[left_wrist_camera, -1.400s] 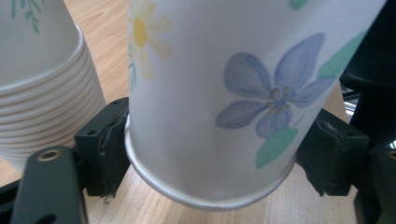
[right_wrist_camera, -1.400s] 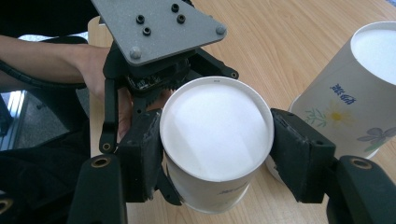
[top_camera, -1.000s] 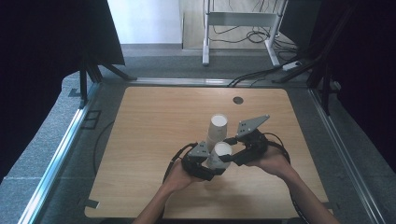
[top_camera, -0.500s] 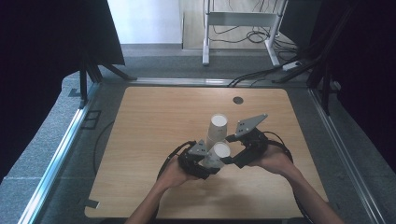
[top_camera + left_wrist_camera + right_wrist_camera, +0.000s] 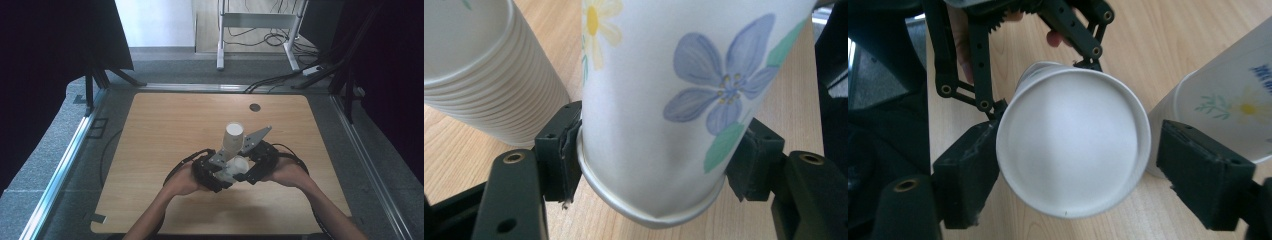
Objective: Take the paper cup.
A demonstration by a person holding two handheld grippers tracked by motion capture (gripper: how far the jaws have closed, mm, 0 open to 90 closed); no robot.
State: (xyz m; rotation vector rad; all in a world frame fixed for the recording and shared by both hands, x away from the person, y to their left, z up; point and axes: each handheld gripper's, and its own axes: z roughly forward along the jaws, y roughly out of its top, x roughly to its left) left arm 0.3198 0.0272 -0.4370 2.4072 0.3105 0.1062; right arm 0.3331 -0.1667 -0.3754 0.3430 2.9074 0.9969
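Compared with a second ago, the single paper cup (image 5: 238, 165) sits a little apart, at 6 o'clock of the cup stack (image 5: 233, 137), clenched by the left hand-held gripper (image 5: 651, 167), while the right hand-held gripper (image 5: 1073, 165), released, frames its mouth, so separation seems done.

We find wide bare table (image 5: 165, 130) to the left, right and far side of the work — any of those ways lies open. The crowding sits near the front middle: the stack of cups (image 5: 232, 140) stands just beyond the held paper cup (image 5: 236, 166), near enough to block a straight push forward. The left gripper (image 5: 216, 172) and right gripper (image 5: 250, 167) face each other with the cup between them, so no way through remains there. A small dark disc (image 5: 255, 107) lies far back — well apart.
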